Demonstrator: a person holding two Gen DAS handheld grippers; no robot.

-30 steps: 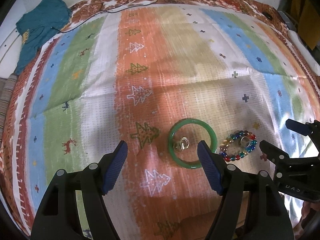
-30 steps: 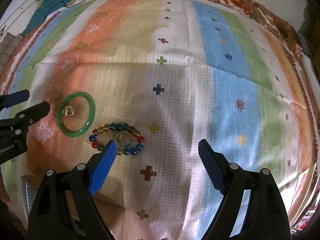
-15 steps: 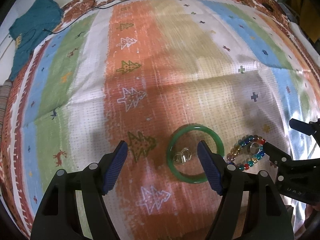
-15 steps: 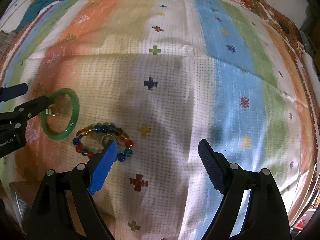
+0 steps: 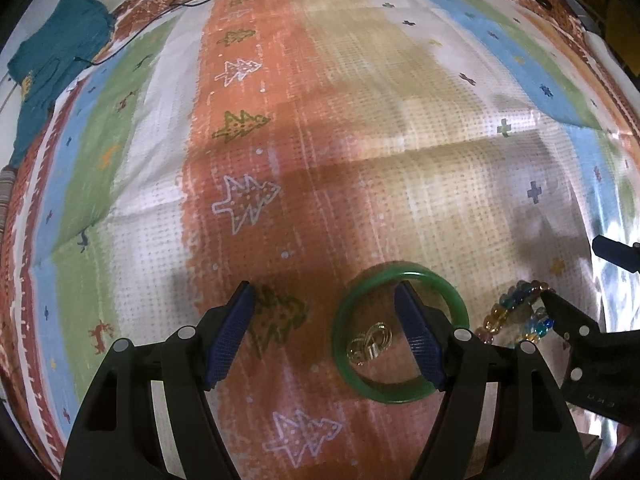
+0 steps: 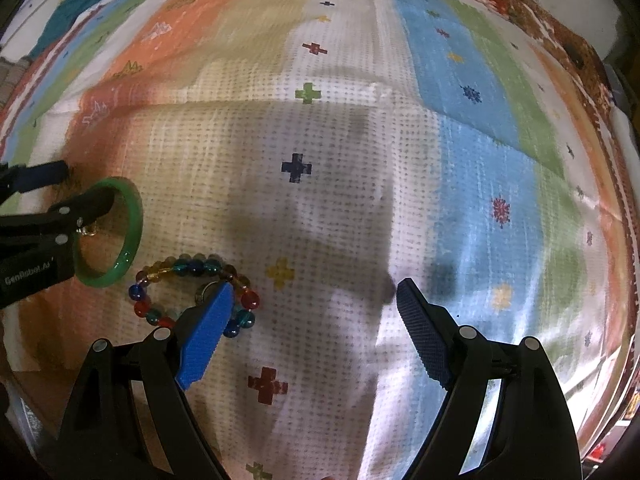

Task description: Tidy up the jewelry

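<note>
Over the bangle [image 5: 400, 336] my left tool [image 5: 324, 336] gapes wide, empty. My right tool [image 6: 312, 332] gapes too, one finger above the beads [image 6: 192, 292].

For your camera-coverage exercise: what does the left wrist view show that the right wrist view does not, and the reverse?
Only the left wrist view shows the small gold rings clearly, lying inside the green bangle, and the tree motifs nearby. Only the right wrist view shows the whole beaded bracelet, a silver ring inside it, and the cloth's cross motifs. Both show the bangle, the striped cloth, the teal garment, and both open tongs.
</note>
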